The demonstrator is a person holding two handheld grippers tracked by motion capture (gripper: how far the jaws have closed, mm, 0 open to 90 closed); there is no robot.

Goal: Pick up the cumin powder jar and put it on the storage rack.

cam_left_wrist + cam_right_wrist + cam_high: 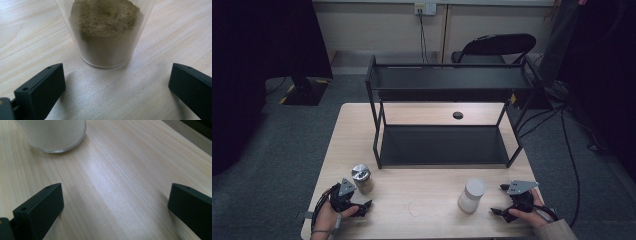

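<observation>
While sitting on the pale wooden table [412, 200], black two-tier rack [447, 80] at the back, nothing on either shelf. Nearer the front edge, white jar [472, 195] right of centre, upright, just beside the right gripper [502, 200], jaws spread wide, gripping nothing. Over on the left, clear jar of brown powder [362, 179] with a silver lid, standing close ahead of the left gripper [364, 196], jaws likewise wide apart, not touching it.
</observation>
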